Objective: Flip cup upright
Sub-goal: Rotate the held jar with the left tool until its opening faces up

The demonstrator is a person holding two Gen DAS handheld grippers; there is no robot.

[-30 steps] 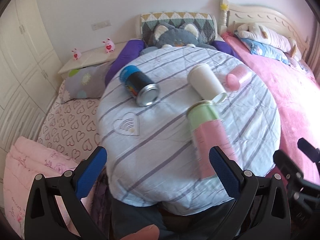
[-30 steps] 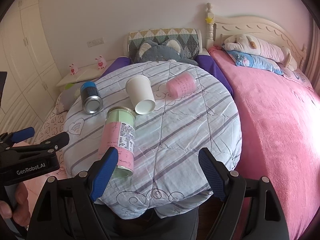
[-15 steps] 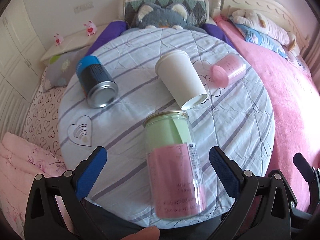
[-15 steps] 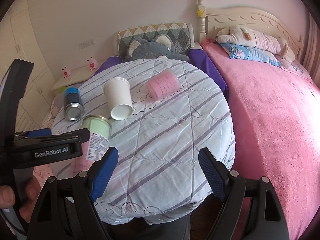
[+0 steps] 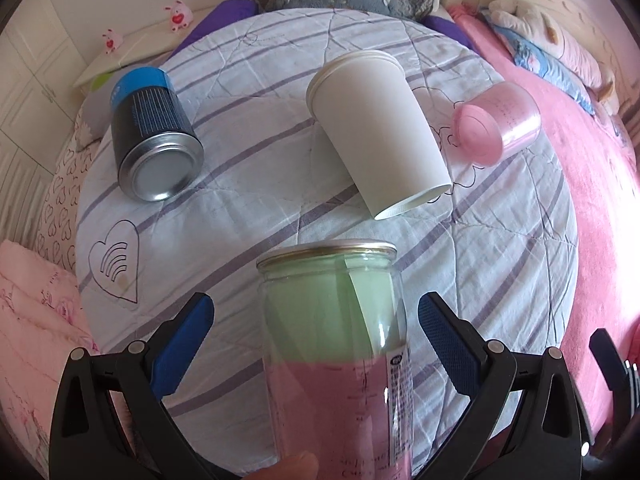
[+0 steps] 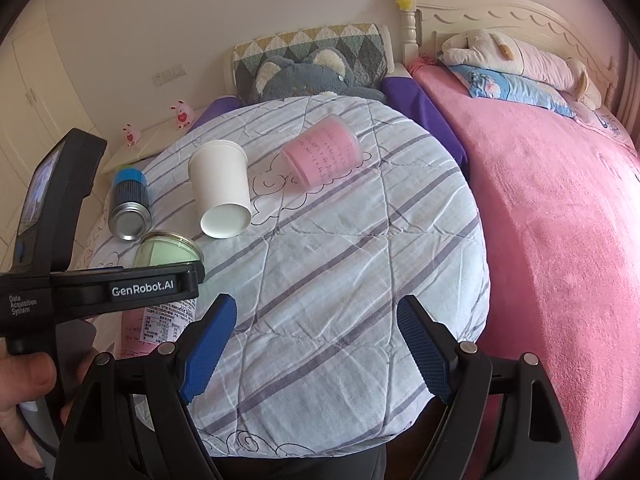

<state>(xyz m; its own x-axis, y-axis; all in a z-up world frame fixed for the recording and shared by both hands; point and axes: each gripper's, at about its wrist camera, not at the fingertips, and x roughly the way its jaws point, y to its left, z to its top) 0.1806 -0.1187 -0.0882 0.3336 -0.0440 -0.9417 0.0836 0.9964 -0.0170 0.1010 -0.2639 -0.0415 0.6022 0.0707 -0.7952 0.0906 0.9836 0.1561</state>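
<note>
A clear jar with a green and pink label [image 5: 340, 344] lies on its side on the round striped table [image 5: 500, 264], between the open fingers of my left gripper [image 5: 316, 344]; the fingers do not touch it. It also shows in the right wrist view [image 6: 166, 256], partly behind the left gripper's body [image 6: 100, 288]. A white paper cup [image 5: 376, 128] [image 6: 220, 188], a pink cup [image 5: 496, 124] [image 6: 322, 156] and a blue-black can [image 5: 154, 136] [image 6: 128, 208] all lie on their sides farther back. My right gripper [image 6: 316, 356] is open and empty over the table's near edge.
A pink bed [image 6: 560, 220] with pillows and a plush toy runs along the right. A grey plush cushion [image 6: 304, 72] sits behind the table. A low white side table with small pink figures [image 6: 160, 136] stands at the back left, beside heart-print bedding [image 5: 56, 200].
My left gripper has moved forward and rightward, so the labelled jar now lies between its fingers. My right gripper has shifted a little, and the left gripper's body now covers part of the jar.
</note>
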